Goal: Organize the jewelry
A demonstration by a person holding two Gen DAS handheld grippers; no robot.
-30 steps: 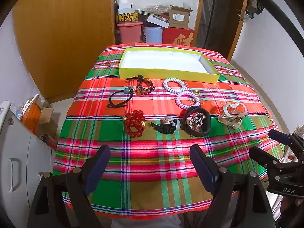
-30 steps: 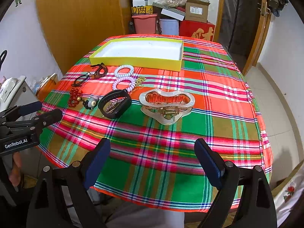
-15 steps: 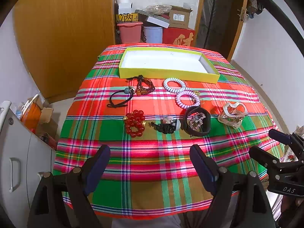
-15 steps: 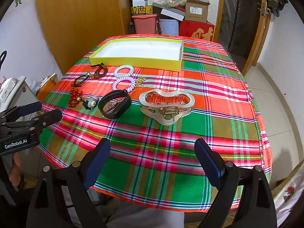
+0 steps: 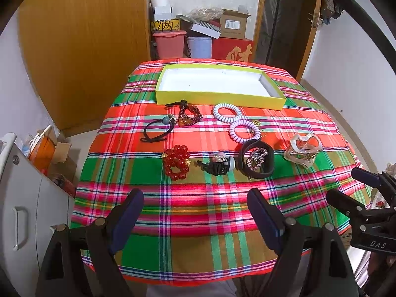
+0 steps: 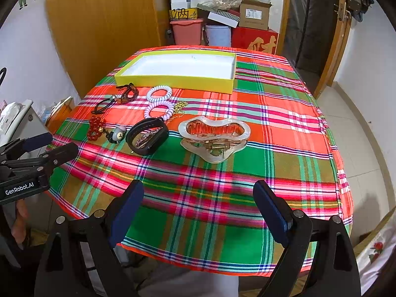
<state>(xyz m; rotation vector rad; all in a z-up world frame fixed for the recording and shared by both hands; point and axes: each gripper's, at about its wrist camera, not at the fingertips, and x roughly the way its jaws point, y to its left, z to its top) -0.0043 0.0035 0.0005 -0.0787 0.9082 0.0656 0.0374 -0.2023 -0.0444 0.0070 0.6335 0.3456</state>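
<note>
Sorting has not begun, judging by the yellow tray (image 5: 217, 97) at the table's far edge, whose white inside holds nothing. Every piece lies on the plaid tablecloth (image 5: 198, 212) near its middle: red bead bracelet (image 5: 176, 161), two white coil ties (image 5: 227, 111), black band (image 5: 257, 160), clear hair claw (image 6: 214, 137). Left gripper (image 5: 195, 210) and right gripper (image 6: 198, 203) hover at the near edge, jaws spread wide, holding nothing.

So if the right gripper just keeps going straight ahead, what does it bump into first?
Probably the clear hair claw: it lies nearly dead ahead of the open right gripper, with only bare tablecloth between, though depth is uncertain.
</note>
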